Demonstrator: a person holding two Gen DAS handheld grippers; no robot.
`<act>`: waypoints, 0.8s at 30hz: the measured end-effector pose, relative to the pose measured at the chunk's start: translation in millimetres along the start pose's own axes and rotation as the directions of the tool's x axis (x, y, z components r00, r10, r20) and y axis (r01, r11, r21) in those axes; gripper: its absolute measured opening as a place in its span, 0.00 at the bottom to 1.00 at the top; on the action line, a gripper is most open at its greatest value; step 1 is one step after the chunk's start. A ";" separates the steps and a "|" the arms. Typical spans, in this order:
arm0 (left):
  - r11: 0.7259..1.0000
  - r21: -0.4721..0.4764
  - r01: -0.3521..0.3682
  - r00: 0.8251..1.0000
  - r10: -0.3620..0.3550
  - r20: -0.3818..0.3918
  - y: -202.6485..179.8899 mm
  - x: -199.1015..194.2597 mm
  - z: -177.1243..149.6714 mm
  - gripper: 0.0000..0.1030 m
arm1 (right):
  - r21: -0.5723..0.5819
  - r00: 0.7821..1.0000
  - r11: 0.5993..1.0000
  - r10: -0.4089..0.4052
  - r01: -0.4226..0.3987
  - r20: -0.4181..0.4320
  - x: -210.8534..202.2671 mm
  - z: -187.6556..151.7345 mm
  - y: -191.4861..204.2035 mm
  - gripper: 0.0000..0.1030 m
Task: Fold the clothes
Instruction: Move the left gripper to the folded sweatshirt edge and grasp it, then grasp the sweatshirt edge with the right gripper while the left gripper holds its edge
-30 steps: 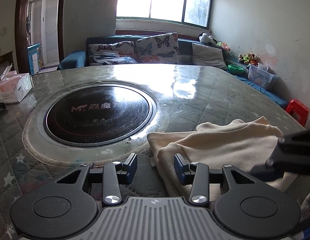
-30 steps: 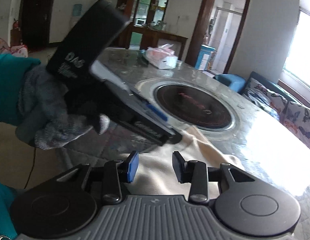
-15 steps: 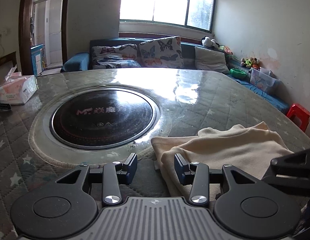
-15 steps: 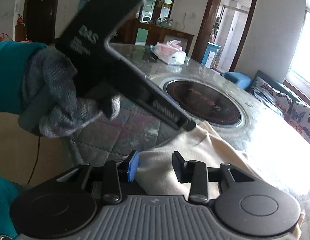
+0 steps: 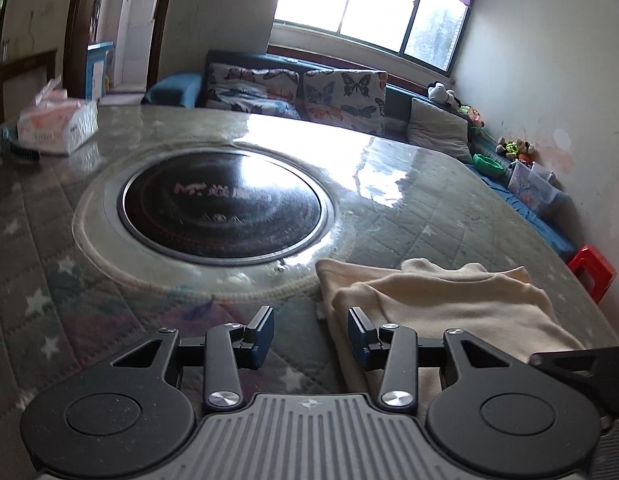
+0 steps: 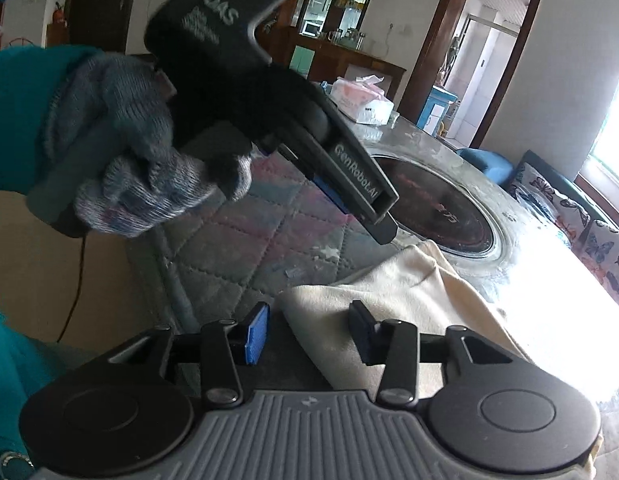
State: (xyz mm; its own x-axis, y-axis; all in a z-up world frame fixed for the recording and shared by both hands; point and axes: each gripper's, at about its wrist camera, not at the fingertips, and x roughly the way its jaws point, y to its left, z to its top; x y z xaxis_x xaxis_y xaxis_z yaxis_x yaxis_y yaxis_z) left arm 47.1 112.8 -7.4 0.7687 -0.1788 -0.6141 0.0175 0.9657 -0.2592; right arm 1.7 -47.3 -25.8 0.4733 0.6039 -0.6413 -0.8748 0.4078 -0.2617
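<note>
A cream garment (image 5: pixel 449 304) lies folded on the quilted table near its front right edge. My left gripper (image 5: pixel 311 336) hovers open over the table at the garment's left edge, with nothing between its pads. In the right wrist view a gloved hand (image 6: pixel 129 160) holds the left gripper's housing (image 6: pixel 237 40) above the cream garment (image 6: pixel 409 292). My right gripper (image 6: pixel 309 334) hangs over the garment's near corner. Its jaws are opening, and the corner lies below the gap with neither pad pressing on it.
A round black hob (image 5: pixel 221 208) is set into the table's middle. A tissue box (image 5: pixel 57 124) stands at the far left. A sofa with butterfly cushions (image 5: pixel 341 92) runs behind the table, and a red stool (image 5: pixel 591 276) stands at the right. The table edge (image 6: pixel 177 304) drops to the floor.
The left gripper has rolled and lifted slightly off the garment's edge. The right gripper's jaws stand a little wider. The garment has not moved.
</note>
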 end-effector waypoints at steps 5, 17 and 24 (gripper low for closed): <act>0.995 -0.097 0.030 0.999 -0.034 -0.036 1.9 2.7 -0.2 0.50 | 0.048 1.000 0.999 0.001 -0.002 0.012 -2.1 2.5 -8.2 0.19; 0.938 -0.337 0.081 0.983 -0.131 -0.129 4.9 26.5 8.0 0.54 | 0.231 0.993 0.972 0.007 -0.034 0.117 -36.1 5.0 -37.5 0.12; 0.900 -0.419 0.120 0.970 -0.195 -0.143 4.0 40.8 11.2 0.38 | 0.260 0.989 0.965 0.001 -0.039 0.146 -48.8 2.8 -44.6 0.12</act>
State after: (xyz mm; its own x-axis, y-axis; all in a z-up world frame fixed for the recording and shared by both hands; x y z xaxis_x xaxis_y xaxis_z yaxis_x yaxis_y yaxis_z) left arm 85.7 111.5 -25.2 0.6512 -0.3890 -0.6517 -0.1603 0.7687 -0.6191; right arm 17.9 -93.0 19.2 0.4824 0.6975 -0.5298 -0.8356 0.5478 -0.0396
